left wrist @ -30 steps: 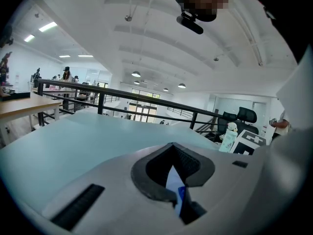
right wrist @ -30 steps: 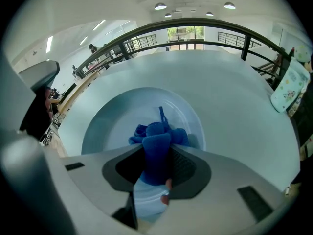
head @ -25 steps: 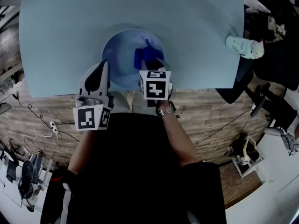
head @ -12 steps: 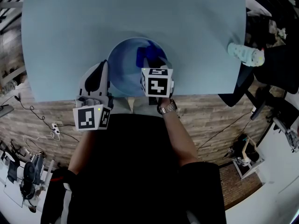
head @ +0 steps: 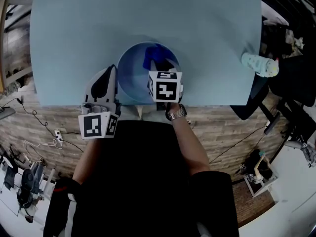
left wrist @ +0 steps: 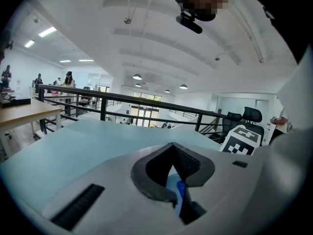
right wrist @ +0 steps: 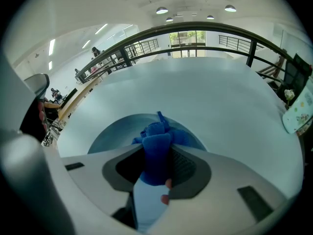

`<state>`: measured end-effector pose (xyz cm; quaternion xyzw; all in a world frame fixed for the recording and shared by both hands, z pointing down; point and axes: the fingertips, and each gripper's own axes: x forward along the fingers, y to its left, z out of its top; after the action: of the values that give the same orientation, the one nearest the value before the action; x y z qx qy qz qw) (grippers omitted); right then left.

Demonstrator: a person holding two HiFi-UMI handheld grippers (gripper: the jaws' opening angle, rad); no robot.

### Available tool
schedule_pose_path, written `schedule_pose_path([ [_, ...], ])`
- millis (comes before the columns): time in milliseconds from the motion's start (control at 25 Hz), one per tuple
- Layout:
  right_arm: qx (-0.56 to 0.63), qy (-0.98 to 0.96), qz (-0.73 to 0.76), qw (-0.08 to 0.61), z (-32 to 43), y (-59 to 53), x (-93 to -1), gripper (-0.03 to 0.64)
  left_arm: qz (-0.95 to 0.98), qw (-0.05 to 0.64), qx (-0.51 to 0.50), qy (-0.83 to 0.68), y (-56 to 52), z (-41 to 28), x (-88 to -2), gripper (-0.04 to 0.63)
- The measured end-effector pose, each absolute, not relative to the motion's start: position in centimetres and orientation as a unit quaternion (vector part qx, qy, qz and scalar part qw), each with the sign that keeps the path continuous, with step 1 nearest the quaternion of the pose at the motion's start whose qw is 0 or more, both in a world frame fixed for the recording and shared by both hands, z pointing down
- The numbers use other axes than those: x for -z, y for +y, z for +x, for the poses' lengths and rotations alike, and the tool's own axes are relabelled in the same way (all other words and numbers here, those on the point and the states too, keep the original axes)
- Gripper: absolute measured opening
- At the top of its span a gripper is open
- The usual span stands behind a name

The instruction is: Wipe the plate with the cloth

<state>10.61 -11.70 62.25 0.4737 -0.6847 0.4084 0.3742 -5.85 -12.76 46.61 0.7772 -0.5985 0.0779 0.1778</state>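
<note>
Right gripper (right wrist: 156, 166): fingers clenched on crumpled blue cloth (right wrist: 157, 143), inside round blue plate (right wrist: 111, 132)
Left gripper (left wrist: 174, 174): fingers apparently pinching plate rim
Progress: wiping likely midway

Head overhead, gripper views low, sharing table (head: 74, 23)

The cloth (head: 151, 57), pinched in the right gripper (head: 161, 67), has slid from just right of the plate's (head: 129, 75) middle out to the plate's far rim. The gripper has reached a little farther across the plate with it. The shift is small.
</note>
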Motion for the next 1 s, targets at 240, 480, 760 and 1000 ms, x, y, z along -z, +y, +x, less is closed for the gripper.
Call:
schedule_pose_path([
  [240,-0.381,-0.722,0.464,0.345,9.3,-11.2,-58.8,0.118,0.772,0.170,-0.063,-0.609,-11.2,-5.9,-45.0,0.002],
  [480,-0.369,-0.743,0.468,0.305,9.2,-9.1,-54.2,0.118,0.769,0.161,-0.051,-0.617,-8.5,-5.6,-43.3,0.002],
  [760,-0.310,-0.775,0.476,0.276,10.0,-6.4,-48.8,0.118,0.775,0.151,-0.034,-0.613,-5.8,-3.5,-41.1,0.002],
  [1000,-0.245,-0.810,0.484,0.224,10.8,-4.5,-43.8,0.118,0.784,0.132,-0.021,-0.606,-4.1,-1.4,-39.2,0.002],
])
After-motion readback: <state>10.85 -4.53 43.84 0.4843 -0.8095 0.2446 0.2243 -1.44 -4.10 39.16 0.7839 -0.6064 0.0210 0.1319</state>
